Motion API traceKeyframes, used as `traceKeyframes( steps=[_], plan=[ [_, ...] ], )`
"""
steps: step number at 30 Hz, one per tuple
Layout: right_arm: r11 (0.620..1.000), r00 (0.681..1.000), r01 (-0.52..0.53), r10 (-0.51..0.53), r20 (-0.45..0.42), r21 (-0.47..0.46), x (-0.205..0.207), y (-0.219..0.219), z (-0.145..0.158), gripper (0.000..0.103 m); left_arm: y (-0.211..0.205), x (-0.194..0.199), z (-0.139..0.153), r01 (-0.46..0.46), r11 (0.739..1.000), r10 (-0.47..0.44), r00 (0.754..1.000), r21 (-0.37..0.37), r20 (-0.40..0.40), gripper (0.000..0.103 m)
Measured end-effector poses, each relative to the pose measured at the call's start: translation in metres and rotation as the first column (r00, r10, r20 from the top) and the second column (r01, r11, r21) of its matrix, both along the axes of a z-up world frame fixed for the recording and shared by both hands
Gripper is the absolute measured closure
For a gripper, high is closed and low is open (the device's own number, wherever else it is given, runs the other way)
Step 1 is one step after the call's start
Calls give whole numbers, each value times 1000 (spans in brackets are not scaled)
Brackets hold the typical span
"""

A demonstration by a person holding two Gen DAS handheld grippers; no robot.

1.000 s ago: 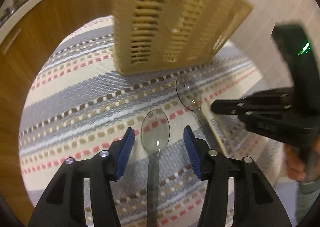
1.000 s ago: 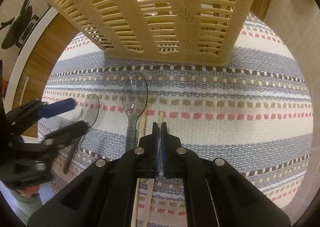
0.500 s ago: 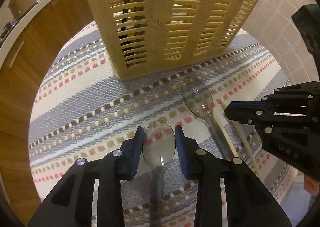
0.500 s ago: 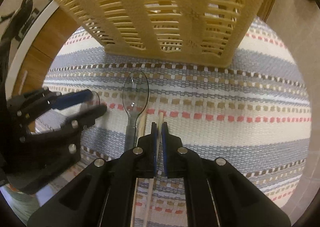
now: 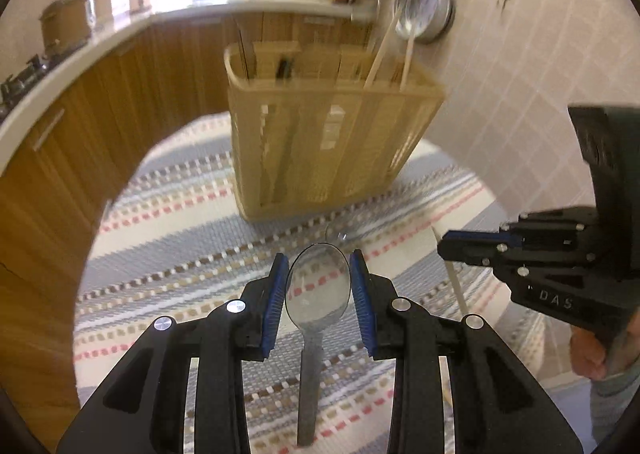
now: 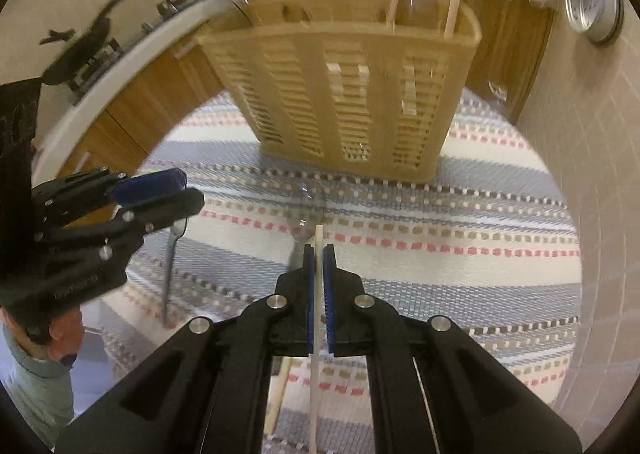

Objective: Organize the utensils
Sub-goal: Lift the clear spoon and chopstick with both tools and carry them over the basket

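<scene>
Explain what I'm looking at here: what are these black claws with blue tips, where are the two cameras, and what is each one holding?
These are two hand-held grippers; a person carries one in each hand, with a fisheye camera on each looking along its fingers. In the left view, the left gripper pinches the bowl of a clear plastic spoon; the right gripper shows at that picture's right edge. In the right view, the right gripper is shut on a pale chopstick. Ahead stands a beige slotted basket on a striped mat, with chopsticks already in it. Another clear spoon and another stick seem to remain on the mat.
</scene>
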State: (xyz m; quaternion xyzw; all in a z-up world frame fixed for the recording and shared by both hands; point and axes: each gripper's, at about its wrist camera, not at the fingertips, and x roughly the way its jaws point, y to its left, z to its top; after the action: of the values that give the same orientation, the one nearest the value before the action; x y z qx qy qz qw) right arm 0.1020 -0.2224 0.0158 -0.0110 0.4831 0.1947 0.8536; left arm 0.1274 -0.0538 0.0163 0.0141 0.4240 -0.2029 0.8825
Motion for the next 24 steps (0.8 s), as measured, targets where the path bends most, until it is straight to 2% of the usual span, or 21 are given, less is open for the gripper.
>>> traceKeyframes(
  steps=[6, 14, 19, 24],
  plan=[
    [1000, 996, 5, -5, 90, 10, -31, -1, 27, 100, 20, -30, 35, -9, 997, 16, 996, -75, 88, 73],
    [999, 978, -8, 1, 209, 32, -76, -3, 59, 100, 27, -53, 59, -1, 991, 23, 986, -134, 166, 73],
    [999, 951, 12, -25, 309, 46, -90, -6, 86, 100, 27, -59, 76, -1, 989, 36, 972, -151, 232, 73],
    [996, 917, 20, -51, 397, 83, -82, -5, 120, 100, 23, -48, 95, 10, 986, 39, 956, -165, 290, 73]
  ],
)
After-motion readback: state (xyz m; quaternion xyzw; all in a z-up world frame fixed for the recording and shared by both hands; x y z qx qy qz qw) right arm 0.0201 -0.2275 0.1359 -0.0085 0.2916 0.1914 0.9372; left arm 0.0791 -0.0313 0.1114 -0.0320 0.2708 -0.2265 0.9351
